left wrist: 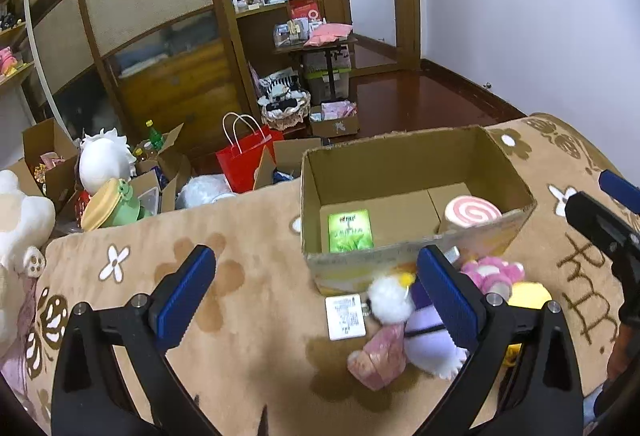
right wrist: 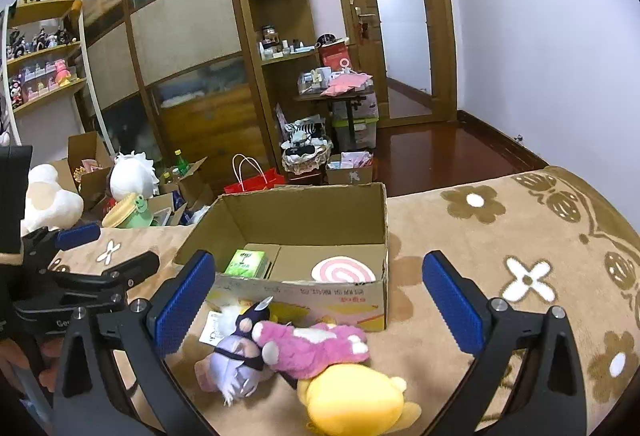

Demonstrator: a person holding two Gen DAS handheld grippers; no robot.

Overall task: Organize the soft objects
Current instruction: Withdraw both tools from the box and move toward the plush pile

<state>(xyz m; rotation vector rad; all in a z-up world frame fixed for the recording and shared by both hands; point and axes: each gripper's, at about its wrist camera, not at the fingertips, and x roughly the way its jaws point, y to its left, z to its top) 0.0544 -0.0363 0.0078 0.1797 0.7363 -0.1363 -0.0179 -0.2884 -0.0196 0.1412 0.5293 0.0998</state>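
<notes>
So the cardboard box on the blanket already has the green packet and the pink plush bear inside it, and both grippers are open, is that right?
Not quite. The pink plush bear is not in the cardboard box; it lies on the blanket in front of it, as the right wrist view shows. Inside are the green packet and a pink swirl roll. Both the left gripper and right gripper are open.

The cardboard box [right wrist: 304,236] is open on top with bare floor between the green packet [right wrist: 246,263] and the pink swirl cushion [right wrist: 343,270], while three plush toys [right wrist: 312,346] crowd its near wall and open blanket [right wrist: 520,236] lies to the right.
</notes>
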